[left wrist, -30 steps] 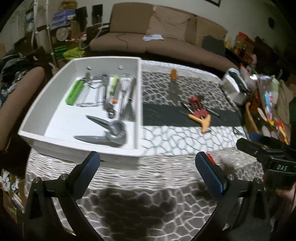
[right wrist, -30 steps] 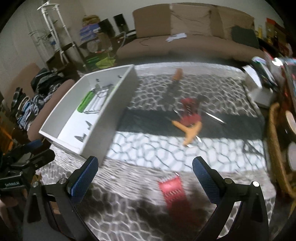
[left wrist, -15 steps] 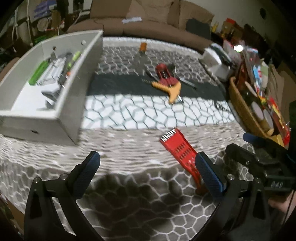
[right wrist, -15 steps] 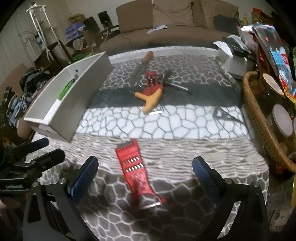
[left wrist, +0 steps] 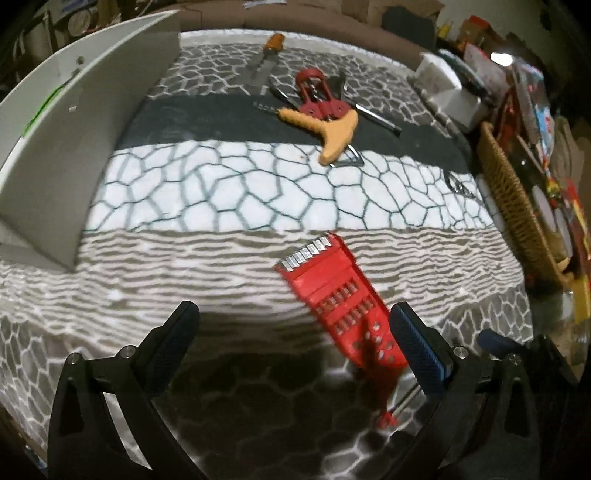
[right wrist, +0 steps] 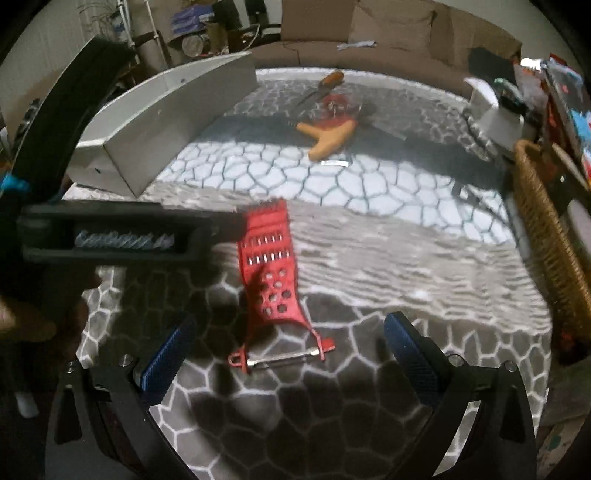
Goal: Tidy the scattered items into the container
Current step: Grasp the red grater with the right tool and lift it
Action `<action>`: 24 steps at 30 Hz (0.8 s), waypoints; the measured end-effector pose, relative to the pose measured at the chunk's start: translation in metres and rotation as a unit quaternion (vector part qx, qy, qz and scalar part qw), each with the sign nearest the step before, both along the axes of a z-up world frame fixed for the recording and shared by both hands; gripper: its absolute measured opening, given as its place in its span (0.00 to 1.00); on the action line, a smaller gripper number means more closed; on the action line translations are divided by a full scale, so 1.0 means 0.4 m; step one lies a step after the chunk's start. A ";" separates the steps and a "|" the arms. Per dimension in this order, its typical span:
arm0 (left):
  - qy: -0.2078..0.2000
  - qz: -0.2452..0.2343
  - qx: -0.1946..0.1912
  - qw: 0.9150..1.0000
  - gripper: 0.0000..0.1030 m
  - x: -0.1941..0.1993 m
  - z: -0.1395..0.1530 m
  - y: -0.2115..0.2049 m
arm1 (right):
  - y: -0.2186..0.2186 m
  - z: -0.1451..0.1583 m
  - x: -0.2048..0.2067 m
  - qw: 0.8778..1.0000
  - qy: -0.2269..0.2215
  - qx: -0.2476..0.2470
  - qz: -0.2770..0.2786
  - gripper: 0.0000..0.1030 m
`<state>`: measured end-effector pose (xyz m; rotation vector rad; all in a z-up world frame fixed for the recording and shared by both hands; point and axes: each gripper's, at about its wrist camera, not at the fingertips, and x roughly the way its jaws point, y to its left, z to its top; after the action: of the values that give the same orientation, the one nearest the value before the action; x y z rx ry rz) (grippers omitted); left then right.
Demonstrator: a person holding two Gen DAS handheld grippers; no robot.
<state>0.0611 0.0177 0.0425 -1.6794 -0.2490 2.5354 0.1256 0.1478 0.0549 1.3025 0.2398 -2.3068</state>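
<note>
A red flat grater [left wrist: 332,291] lies on the patterned cloth, peeler end toward me. My left gripper [left wrist: 295,336] hangs open just short of it, with the right fingertip [left wrist: 410,339] beside the grater's near half. In the right wrist view the grater [right wrist: 269,266] lies ahead of my open right gripper [right wrist: 290,350], and the left gripper's body [right wrist: 129,236] reaches in from the left up to the grater's far end. The white container [left wrist: 55,147] stands at the left. An orange T-handled tool [left wrist: 332,125], a red corkscrew [left wrist: 314,96] and a knife [left wrist: 273,44] lie farther back.
A wicker basket [right wrist: 546,221] full of items lines the table's right edge. A white box [left wrist: 447,92] sits at the back right. A small metal clip [left wrist: 458,184] lies near the basket. A brown sofa [right wrist: 388,33] stands behind the table.
Both grippers have swung away from the container and dropped closer to the red grater, which now fills the near middle of each view. Both stay open.
</note>
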 end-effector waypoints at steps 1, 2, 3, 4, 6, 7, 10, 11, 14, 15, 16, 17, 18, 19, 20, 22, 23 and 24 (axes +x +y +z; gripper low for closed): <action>-0.003 -0.003 -0.008 1.000 0.99 -0.008 -0.007 0.011 | 0.001 -0.005 0.000 1.000 -0.003 0.003 -0.001 0.99; -0.005 -0.005 -0.017 1.000 0.98 -0.016 -0.014 0.019 | 0.002 -0.006 0.000 1.000 -0.005 -0.001 0.001 0.98; -0.006 -0.004 -0.020 1.000 0.98 -0.022 -0.018 0.023 | 0.005 -0.004 0.000 1.000 -0.006 -0.011 0.004 0.90; -0.008 0.000 -0.021 1.000 0.98 -0.027 -0.023 0.024 | 0.005 -0.002 0.000 1.000 -0.005 -0.017 0.006 0.72; -0.015 0.009 -0.016 1.000 0.98 -0.035 -0.032 0.023 | 0.003 -0.005 -0.003 1.000 -0.006 -0.014 0.008 0.56; -0.019 0.010 -0.016 1.000 0.98 -0.037 -0.038 0.025 | 0.001 -0.010 -0.008 1.000 -0.010 -0.014 0.009 0.56; -0.024 0.005 -0.024 0.999 0.98 -0.038 -0.052 0.035 | -0.013 -0.032 -0.014 1.000 -0.024 -0.007 0.016 0.56; -0.023 0.001 -0.031 0.999 0.98 -0.037 -0.057 0.040 | -0.021 -0.037 -0.012 0.999 -0.024 -0.002 0.021 0.56; -0.013 -0.009 -0.043 0.999 0.96 -0.035 -0.059 0.050 | -0.034 -0.057 -0.013 0.999 -0.032 0.010 0.026 0.56; -0.008 -0.011 -0.044 0.999 0.92 -0.034 -0.057 0.052 | -0.032 -0.063 -0.015 0.999 -0.036 0.008 0.023 0.54; -0.003 -0.010 -0.048 0.999 0.81 -0.031 -0.053 0.052 | -0.030 -0.062 -0.016 0.999 -0.035 0.006 0.022 0.53; 0.003 -0.008 -0.046 0.999 0.72 -0.029 -0.047 0.050 | -0.027 -0.060 -0.016 0.999 -0.033 0.003 0.020 0.52; 0.005 -0.006 -0.042 0.999 0.66 -0.029 -0.044 0.048 | -0.025 -0.061 -0.016 0.999 -0.033 0.001 0.019 0.52; 0.005 -0.005 -0.038 0.999 0.59 -0.028 -0.040 0.047 | -0.023 -0.062 -0.015 0.999 -0.033 -0.001 0.018 0.52; 0.004 -0.006 -0.035 0.999 0.58 -0.029 -0.038 0.047 | -0.024 -0.062 -0.014 0.999 -0.032 -0.002 0.018 0.52; 0.002 -0.008 -0.032 0.999 0.57 -0.032 -0.037 0.048 | -0.025 -0.054 -0.008 0.999 -0.026 -0.008 0.023 0.52; 0.002 -0.007 -0.033 0.999 0.55 -0.032 -0.035 0.047 | -0.026 -0.049 -0.003 0.999 -0.024 -0.013 0.026 0.52; 0.003 -0.007 -0.033 0.999 0.53 -0.032 -0.034 0.046 | -0.026 -0.046 -0.001 0.999 -0.021 -0.013 0.028 0.52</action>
<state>0.0485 0.0361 0.0288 -1.6909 -0.1545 2.5647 0.1252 0.1372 0.0365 1.3126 0.2278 -2.2259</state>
